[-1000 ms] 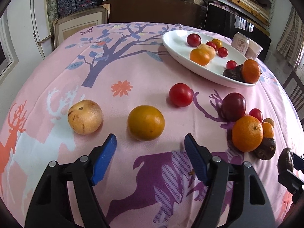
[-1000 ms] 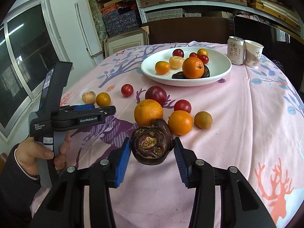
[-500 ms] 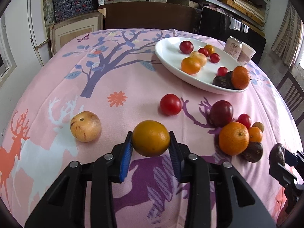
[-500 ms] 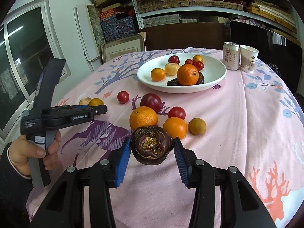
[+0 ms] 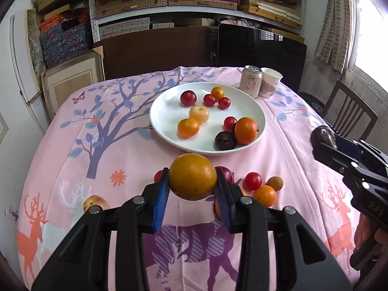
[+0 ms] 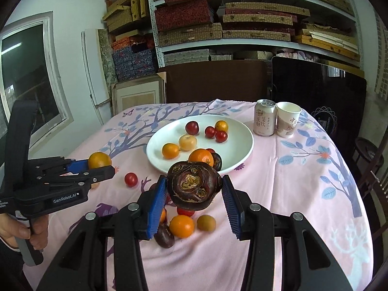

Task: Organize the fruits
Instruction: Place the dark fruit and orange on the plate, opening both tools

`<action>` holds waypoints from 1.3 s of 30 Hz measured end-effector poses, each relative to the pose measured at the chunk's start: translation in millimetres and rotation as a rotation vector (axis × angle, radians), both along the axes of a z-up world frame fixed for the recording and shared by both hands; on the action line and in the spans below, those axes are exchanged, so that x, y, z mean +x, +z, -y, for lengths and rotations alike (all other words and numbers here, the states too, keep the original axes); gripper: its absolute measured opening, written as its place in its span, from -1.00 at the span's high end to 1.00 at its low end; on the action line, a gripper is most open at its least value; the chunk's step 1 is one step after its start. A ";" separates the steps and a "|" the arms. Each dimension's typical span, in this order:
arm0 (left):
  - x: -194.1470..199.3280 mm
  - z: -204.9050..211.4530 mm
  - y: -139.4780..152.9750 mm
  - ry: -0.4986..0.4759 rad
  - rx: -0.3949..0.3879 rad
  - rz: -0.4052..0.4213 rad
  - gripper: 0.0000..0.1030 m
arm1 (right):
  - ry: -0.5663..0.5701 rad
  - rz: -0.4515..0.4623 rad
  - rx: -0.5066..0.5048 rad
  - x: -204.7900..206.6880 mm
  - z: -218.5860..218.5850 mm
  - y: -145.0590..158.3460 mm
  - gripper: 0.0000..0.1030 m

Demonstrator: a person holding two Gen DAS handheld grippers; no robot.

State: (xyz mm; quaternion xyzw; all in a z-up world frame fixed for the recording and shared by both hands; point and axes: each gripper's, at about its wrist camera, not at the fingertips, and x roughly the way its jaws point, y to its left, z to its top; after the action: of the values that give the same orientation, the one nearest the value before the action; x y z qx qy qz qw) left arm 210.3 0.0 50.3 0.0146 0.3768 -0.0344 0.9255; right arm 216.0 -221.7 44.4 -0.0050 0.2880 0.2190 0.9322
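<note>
Left gripper (image 5: 192, 191) jaws clamped, raised; right gripper (image 6: 195, 195) jaws clamped, raised.

A cluttered home storeroom: shelves (image 6: 242, 24) of stacked woven boxes behind a cloth-covered dining table (image 5: 291, 150), wooden chair (image 5: 349, 116).

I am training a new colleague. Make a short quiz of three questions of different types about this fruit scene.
1. True or false: the left gripper is open and holds nothing.
2. Multiple choice: what does the right gripper hold? A) a red tomato B) a dark purple-brown fruit C) the drink can
3. Fill in the missing word: the paper cup stands beside the can, behind the white ____.

Key:
1. False. It is shut on a yellow-orange fruit, held above the tablecloth.
2. B
3. plate
</note>
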 end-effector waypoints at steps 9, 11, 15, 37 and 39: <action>68.8 8.7 -13.7 -0.014 0.005 -0.033 0.31 | 0.005 0.008 -0.047 60.0 -24.4 -10.5 0.10; 86.0 6.1 -18.8 -0.007 0.001 -0.044 0.31 | 0.017 0.012 -0.064 74.3 -33.0 -14.0 0.10; 118.3 -2.1 -30.1 0.013 0.000 -0.061 0.31 | 0.055 0.017 -0.117 102.9 -52.6 -22.8 0.10; 135.3 -17.0 -29.4 0.082 0.036 -0.021 -0.40 | 0.076 0.064 -0.088 123.4 -44.3 -14.8 -0.08; 124.8 -16.9 -25.5 0.085 0.046 -0.015 -0.43 | 0.064 0.044 -0.062 115.6 -31.0 -10.2 -0.09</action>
State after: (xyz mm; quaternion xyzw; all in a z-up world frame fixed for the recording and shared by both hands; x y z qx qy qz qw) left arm 335.1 16.9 24.8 0.0198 0.3848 0.0134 0.9227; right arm 331.6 -190.7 34.2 -0.0477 0.2736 0.2394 0.9304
